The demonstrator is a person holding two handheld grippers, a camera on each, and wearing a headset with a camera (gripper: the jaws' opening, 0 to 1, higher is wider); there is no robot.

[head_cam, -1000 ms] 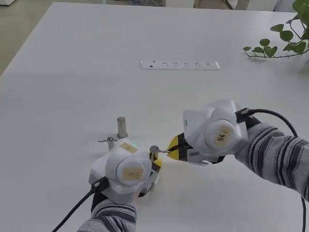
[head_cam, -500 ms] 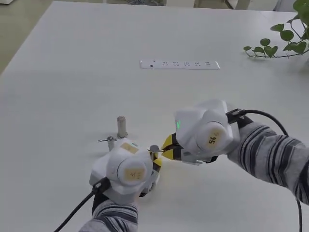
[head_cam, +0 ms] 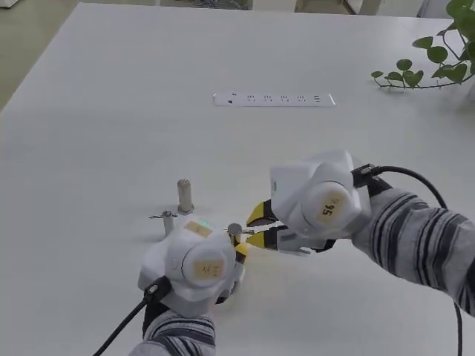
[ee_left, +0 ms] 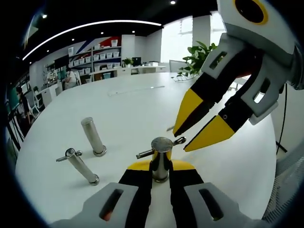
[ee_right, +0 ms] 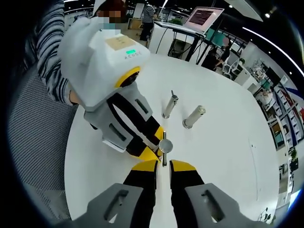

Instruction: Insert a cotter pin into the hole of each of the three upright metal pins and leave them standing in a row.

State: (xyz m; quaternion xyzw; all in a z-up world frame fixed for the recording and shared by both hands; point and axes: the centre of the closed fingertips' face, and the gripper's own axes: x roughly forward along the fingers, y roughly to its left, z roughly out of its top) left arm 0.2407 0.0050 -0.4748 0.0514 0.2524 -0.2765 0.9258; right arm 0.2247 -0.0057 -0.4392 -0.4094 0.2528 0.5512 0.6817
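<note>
The left gripper (ee_left: 161,167) has its jaws pressed tight on a metal pin (ee_left: 161,156), low on its shaft. The pin stands up on the white table (head_cam: 111,111). A cotter pin (ee_left: 177,141) goes through the hole near the pin's top, and one end sticks out on each side.

The right gripper (ee_right: 164,167) has its jaws a little apart, with the looped end of the cotter pin in the gap. I cannot tell if they touch it.

There are three metal pins in all, and two cotter pins. In the head view a second pin (head_cam: 168,222) stands at 9 o'clock from the held one, with a second cotter pin (head_cam: 158,216) across its top. A third pin (head_cam: 185,196) stands at 10 o'clock, its top plain.

Far off at 12 o'clock lies one white power strip (head_cam: 273,99). At 2 o'clock there is a leafy plant (head_cam: 434,55).

A round yellow sticker (head_cam: 329,210) on the right gripper shows two digits — tilted, maybe 95.
</note>
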